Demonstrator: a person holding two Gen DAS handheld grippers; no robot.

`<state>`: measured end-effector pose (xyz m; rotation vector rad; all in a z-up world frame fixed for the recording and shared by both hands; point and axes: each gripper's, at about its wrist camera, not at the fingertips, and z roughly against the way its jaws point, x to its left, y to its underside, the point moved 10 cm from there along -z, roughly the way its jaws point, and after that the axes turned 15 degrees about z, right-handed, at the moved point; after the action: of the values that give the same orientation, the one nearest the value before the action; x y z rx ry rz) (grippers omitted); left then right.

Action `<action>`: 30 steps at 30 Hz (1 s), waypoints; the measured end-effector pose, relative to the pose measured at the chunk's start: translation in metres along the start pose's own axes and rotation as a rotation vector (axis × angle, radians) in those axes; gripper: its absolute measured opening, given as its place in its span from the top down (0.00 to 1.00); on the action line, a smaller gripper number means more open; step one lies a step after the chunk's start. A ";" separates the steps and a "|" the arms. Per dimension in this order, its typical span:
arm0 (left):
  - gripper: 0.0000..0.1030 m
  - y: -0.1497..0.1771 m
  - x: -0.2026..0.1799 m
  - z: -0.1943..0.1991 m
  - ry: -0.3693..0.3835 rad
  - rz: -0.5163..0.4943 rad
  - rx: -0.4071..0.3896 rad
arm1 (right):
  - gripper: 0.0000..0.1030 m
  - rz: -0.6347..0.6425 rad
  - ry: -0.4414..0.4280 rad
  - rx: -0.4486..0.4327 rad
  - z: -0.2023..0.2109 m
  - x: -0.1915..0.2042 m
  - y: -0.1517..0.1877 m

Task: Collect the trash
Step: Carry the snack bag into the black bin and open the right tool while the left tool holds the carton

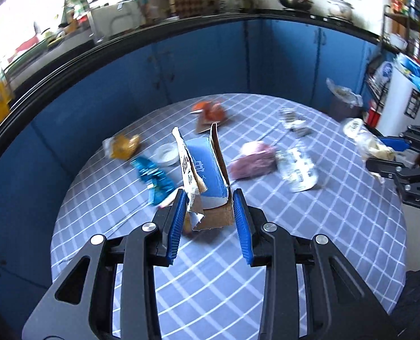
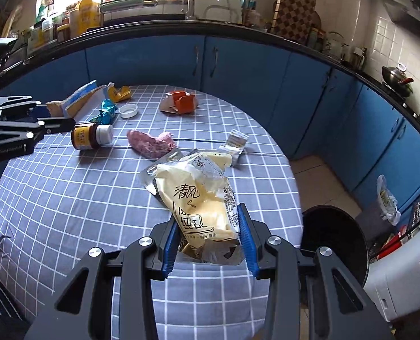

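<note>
Between my left tool (image 1: 210, 195) a torn blue carton (image 1: 205, 175) is clamped, while my right tool (image 2: 208, 221) grips a yellow tissue pack (image 2: 201, 198) above the table (image 2: 68, 212), bin (image 2: 334, 235) at three o'clock.

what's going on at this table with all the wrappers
A person is clearing trash off a round checked table with a gripper in each hand. The left gripper is shut on a torn blue and white carton, and the right gripper is shut on a yellow tissue packet. A black bin waits beside the table. A brown bottle, an orange box and other scraps are still on the cloth.
</note>
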<state>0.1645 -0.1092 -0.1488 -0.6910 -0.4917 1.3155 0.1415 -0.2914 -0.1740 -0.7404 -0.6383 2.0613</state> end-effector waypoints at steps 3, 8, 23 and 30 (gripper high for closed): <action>0.66 -0.002 -0.024 -0.003 0.025 -0.038 0.001 | 0.63 -0.007 0.011 -0.004 0.003 -0.007 0.003; 0.66 -0.005 -0.060 -0.009 0.067 -0.091 0.011 | 0.63 -0.013 0.034 -0.003 0.006 -0.022 0.011; 0.66 -0.024 -0.172 -0.033 0.158 -0.256 0.017 | 0.63 -0.071 0.118 0.013 0.008 -0.084 0.041; 0.66 -0.030 -0.224 -0.051 0.188 -0.321 0.024 | 0.63 -0.105 0.151 0.025 0.008 -0.118 0.060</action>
<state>0.1758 -0.3402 -0.1518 -0.6767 -0.4139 0.9443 0.1609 -0.4224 -0.1760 -0.8221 -0.5535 1.8939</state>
